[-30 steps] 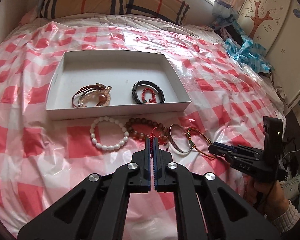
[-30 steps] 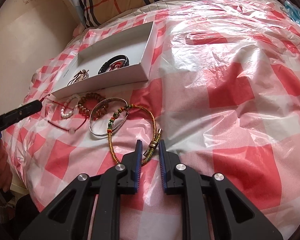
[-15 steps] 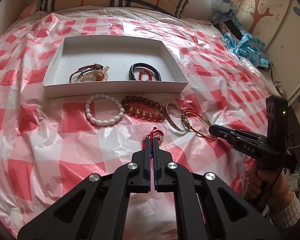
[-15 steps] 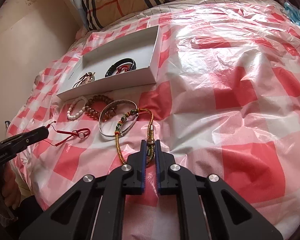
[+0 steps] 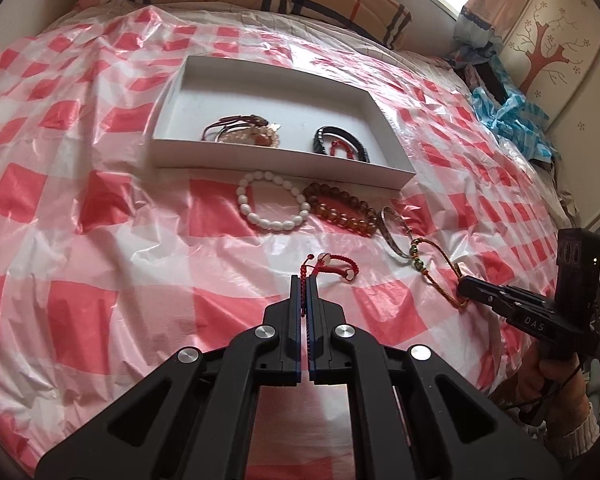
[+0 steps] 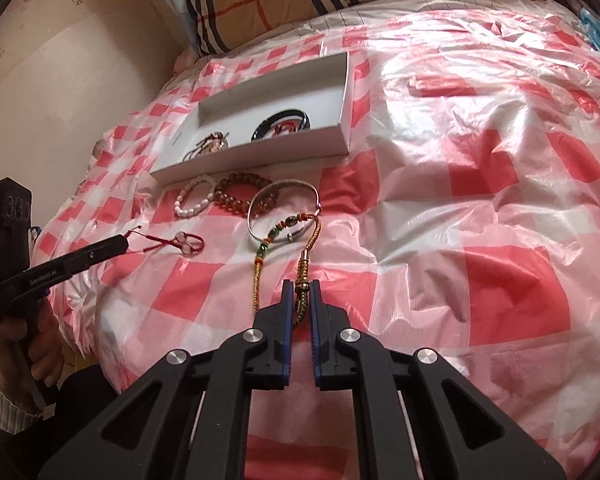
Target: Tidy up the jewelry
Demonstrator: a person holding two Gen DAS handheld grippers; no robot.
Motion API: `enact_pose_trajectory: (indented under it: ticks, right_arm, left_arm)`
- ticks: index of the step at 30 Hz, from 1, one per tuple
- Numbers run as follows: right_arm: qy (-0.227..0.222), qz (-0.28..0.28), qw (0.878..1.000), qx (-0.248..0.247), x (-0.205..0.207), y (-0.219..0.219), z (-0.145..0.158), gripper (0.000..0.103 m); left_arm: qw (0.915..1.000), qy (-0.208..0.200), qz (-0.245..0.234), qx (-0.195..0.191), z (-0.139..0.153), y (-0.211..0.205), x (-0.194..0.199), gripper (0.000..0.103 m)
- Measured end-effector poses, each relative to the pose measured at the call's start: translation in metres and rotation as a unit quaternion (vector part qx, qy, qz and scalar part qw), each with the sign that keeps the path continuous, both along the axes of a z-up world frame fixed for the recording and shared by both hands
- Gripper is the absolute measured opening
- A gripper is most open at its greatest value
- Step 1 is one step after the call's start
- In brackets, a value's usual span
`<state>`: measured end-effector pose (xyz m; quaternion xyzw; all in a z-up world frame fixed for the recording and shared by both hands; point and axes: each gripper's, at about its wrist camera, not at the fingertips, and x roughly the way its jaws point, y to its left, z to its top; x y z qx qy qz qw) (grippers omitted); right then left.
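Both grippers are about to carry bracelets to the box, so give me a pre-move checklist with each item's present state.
1. Left gripper shut on red string bracelet: ok.
2. Right gripper shut on braided cord bracelet: ok.
3. Cord bracelet free of the silver bangle: cannot tell; they overlap.
4. White box has bare floor for more: ok.
5. White bead bracelet and amber bead bracelet clear of both grips: ok.

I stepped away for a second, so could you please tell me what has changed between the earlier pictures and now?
The right tool has just been closing and now grips the woven cord bracelet, where a second ago its jaws stood open around it. The left tool, shut on the red string bracelet, has dragged it away from the beaded bracelets toward the person. The white box, white bead bracelet, brown bead bracelet and silver bangle stayed put.
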<state>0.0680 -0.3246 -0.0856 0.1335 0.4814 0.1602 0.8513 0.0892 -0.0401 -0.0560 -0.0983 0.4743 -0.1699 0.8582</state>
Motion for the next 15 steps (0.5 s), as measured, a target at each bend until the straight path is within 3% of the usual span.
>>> enact_pose_trajectory:
  ticks: [3, 5, 6, 13, 15]
  right_arm:
    - [0.003, 0.000, 1.000, 0.003, 0.002, -0.001, -0.001, 0.019]
    - [-0.007, -0.003, 1.000, 0.001, 0.002, 0.000, 0.003, 0.051]
    - [-0.011, -0.001, 1.000, -0.003, 0.003, 0.002, 0.005, 0.054]
    - [-0.009, 0.015, 0.999, -0.036, 0.009, 0.017, -0.004, 0.060]
    - [-0.017, 0.016, 0.999, -0.047, 0.007, 0.020, -0.004, 0.050]
  left_arm:
    - [0.9999, 0.005, 0.015, -0.004, -0.004, 0.015, 0.000, 0.002]
    - [0.9997, 0.009, 0.021, -0.011, -0.006, 0.022, 0.001, 0.002]
    - [0.9996, 0.010, 0.024, -0.013, -0.008, 0.025, 0.001, 0.002]
    - [0.9994, 0.017, 0.025, -0.016, -0.015, 0.034, 0.000, 0.002]
    - [0.9994, 0.018, 0.024, -0.015, -0.016, 0.033, -0.001, 0.002]
